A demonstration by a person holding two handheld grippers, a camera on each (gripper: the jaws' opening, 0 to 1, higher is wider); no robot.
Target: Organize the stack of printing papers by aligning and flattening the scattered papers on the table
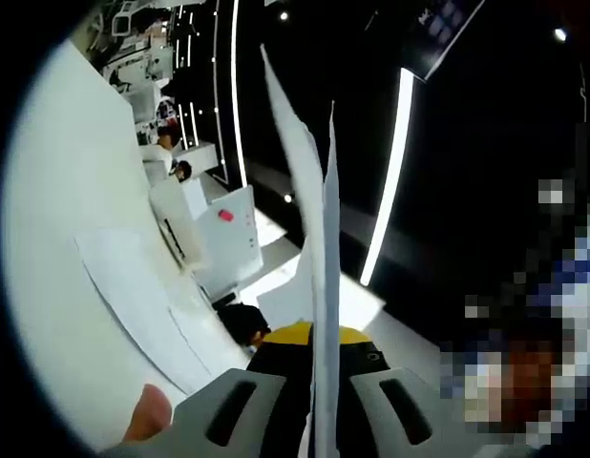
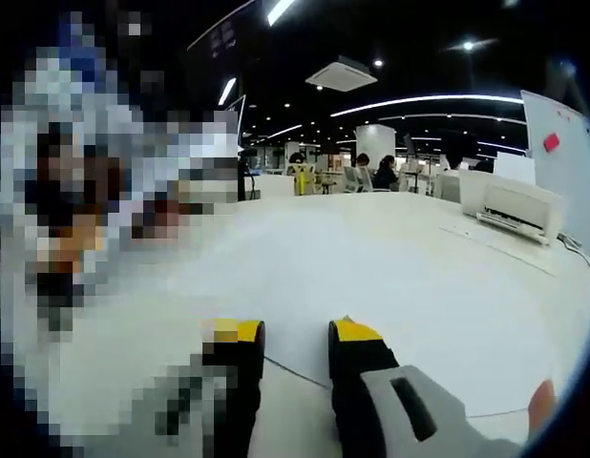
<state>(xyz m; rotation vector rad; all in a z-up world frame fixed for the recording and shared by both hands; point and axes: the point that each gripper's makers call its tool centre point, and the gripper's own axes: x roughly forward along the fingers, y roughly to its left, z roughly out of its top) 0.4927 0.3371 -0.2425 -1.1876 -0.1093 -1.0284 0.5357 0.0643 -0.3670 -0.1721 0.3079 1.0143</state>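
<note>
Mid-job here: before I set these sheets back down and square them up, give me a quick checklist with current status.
1. Left gripper holding paper: ok, jaws shut on the sheets, seen edge-on standing up between them.
2. Sheets aligned: not ok, the top edges fan apart.
3. Right gripper free to help: ok, jaws open with a gap and nothing between them.
4. Landing spot on the table: ok, the white surface ahead of the right gripper is bare, with a sheet edge just past the jaws.
5. Printer clear of the work area: ok, it sits off at the far side.
6. Loose sheet on the table: cannot tell if flat.
</note>
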